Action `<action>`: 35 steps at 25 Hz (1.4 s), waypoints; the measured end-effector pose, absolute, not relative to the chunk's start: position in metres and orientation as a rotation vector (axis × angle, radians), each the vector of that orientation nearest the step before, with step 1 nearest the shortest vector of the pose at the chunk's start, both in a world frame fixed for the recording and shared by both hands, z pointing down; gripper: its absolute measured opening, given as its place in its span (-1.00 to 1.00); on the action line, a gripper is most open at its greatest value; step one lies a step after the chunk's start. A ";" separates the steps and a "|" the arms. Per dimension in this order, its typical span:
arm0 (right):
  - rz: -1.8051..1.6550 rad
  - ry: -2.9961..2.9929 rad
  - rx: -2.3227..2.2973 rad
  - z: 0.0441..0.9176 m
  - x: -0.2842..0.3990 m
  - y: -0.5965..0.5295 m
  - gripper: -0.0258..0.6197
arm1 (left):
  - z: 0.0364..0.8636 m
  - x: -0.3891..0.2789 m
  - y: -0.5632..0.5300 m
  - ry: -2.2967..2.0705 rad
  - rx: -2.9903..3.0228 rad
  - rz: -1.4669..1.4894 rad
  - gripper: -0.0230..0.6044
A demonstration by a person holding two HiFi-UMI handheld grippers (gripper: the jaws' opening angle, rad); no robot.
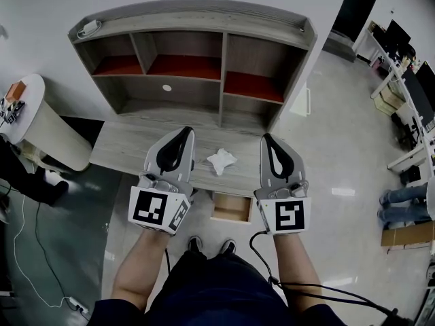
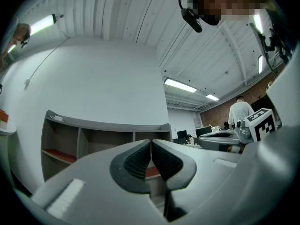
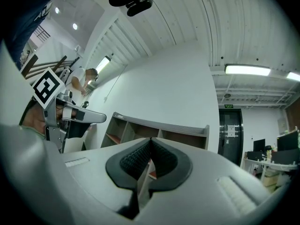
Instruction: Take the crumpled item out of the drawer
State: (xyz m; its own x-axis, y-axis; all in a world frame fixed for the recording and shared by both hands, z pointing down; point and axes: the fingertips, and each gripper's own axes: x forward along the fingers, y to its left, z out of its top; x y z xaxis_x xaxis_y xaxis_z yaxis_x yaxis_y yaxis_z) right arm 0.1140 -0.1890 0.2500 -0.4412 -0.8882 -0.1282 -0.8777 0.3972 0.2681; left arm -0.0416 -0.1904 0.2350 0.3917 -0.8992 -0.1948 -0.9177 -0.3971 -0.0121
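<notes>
Wad (image 1: pixel 221 160): white and crumpled, on the desk (image 1: pixel 129 151) top just behind the drawer (image 1: pixel 231 208); out of it.
Drawer: pulled open below the desk edge; inside looks like bare wood, nothing seen in it.
Left gripper (image 1: pixel 184 132): clenched on nothing, pads pressed together; up and left of the drawer, held above the desk.
Right gripper (image 1: pixel 266 138): likewise clenched and empty; up and right of the drawer.
Key relation: wad between the two grippers, straight behind the drawer, seemingly lower than both tips.
Long axis: none clear; a little wider across than deep.
Nearer hand: left, slightly, going by the head view; height gap hard to judge.
Stage: removal judged done.
Any regrasp: would need jaws spread and tips tipped downward.
</notes>
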 end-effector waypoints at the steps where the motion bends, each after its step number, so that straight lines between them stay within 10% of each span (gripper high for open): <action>1: -0.461 -2.601 1.640 0.251 0.114 -0.190 -0.90 | 0.236 -0.043 -0.192 1.660 -2.522 0.240 -0.90; 35: -0.478 -2.644 1.604 0.251 0.117 -0.186 -0.90 | 0.252 -0.036 -0.195 1.673 -2.557 0.208 -0.90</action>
